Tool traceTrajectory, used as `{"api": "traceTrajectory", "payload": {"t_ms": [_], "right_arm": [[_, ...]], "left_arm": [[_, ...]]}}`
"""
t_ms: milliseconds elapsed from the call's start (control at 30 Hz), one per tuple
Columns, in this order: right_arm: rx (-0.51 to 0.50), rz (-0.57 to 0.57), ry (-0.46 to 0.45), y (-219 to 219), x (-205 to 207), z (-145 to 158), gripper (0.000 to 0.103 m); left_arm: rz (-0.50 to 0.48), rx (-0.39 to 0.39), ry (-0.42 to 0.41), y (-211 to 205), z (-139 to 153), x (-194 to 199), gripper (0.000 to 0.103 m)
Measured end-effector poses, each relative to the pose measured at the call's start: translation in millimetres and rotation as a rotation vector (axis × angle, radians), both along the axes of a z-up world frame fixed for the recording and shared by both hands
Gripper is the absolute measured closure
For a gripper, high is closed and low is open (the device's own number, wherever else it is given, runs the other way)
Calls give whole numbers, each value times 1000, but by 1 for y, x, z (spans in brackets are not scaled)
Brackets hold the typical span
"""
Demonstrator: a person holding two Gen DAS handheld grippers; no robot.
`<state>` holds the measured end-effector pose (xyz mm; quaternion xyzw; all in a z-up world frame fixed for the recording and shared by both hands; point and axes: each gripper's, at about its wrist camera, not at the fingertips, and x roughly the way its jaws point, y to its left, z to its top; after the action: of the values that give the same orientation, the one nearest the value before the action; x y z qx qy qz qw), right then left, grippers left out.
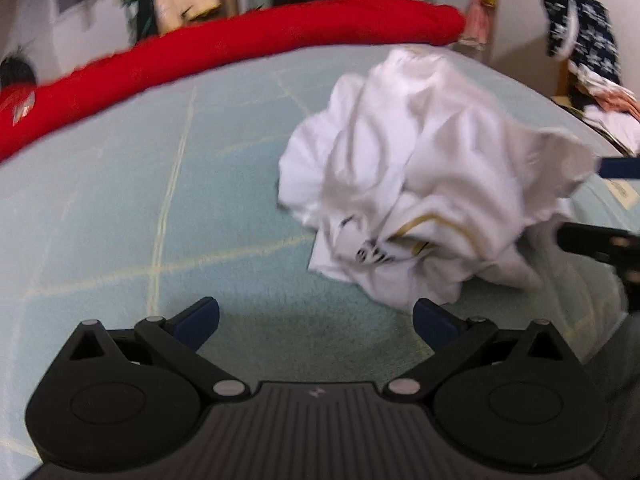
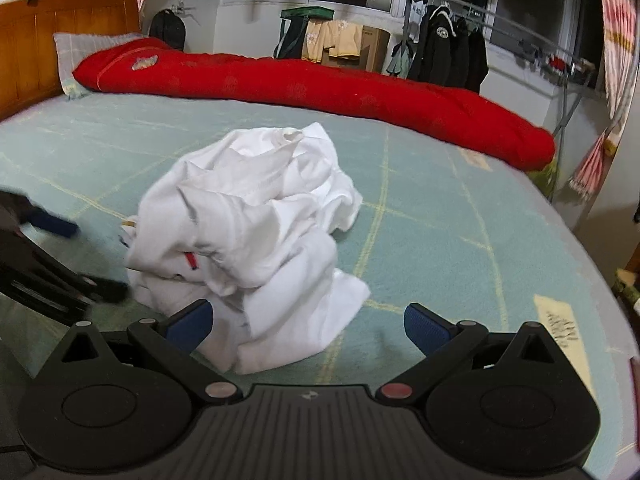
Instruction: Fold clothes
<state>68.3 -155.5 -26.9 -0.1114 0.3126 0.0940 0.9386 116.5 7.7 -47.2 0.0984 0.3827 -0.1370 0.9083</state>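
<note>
Crumpled white cloth (image 1: pixel 424 184) sits in a heap on the pale green bed cover (image 1: pixel 160 200), the garment I am to fold; a yellow stripe and some dark print show among its folds. From my left tool (image 1: pixel 316 320) the heap lies at about one o'clock, ahead and apart from the blue fingertips (image 1: pixel 202 318), which stand spread wide with nothing between them. From my right tool (image 2: pixel 306 322) the same white cloth (image 2: pixel 256 232) lies at about eleven o'clock, its near edge reaching down just beside the left-hand blue fingertip (image 2: pixel 192 322); whether they touch I cannot tell. That tool is also released, fingers wide, holding nothing. Each tool shows at the edge of the other's view, on opposite sides of the heap. Beyond it, at twelve o'clock, a long red quilt (image 2: pixel 320 92) runs along the far side of the bed.
</note>
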Motion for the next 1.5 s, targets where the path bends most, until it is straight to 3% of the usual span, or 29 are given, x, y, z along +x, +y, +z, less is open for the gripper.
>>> {"api": "traceTrajectory", "payload": {"t_ms": [200, 433, 533, 733, 800, 833, 867, 967, 1133, 1233, 1500], "right_arm": [[-88, -19, -7, -4, 22, -6, 0], [-79, -201, -42, -44, 62, 4, 0], [-54, -203, -33, -55, 65, 7, 0], [-19, -161, -18, -50, 55, 0, 0], [-3, -158, -9, -48, 52, -2, 0], [2, -155, -8, -47, 51, -1, 0], [7, -153, -7, -46, 49, -1, 0], [16, -143, -9, -44, 45, 0, 0], [33, -114, -25, -44, 37, 5, 0], [24, -104, -31, -42, 35, 6, 0], [30, -70, -67, -40, 29, 15, 0]], "left_arm": [[-111, 20, -73, -11, 33, 0, 1], [-125, 38, -143, -20, 54, 31, 1], [-146, 24, -126, -26, 50, 43, 3], [-182, 9, -82, -32, 38, 60, 22], [-184, -3, -54, -30, 36, 64, 45], [-194, -10, -45, -30, 36, 64, 64], [-207, -16, -39, -30, 36, 64, 69], [-233, -10, -41, -30, 37, 59, 76], [-242, -1, -10, -34, 30, 63, 76], [-260, 36, -45, -38, 34, 61, 92], [-113, 70, -160, -4, 63, 75, 93]]}}
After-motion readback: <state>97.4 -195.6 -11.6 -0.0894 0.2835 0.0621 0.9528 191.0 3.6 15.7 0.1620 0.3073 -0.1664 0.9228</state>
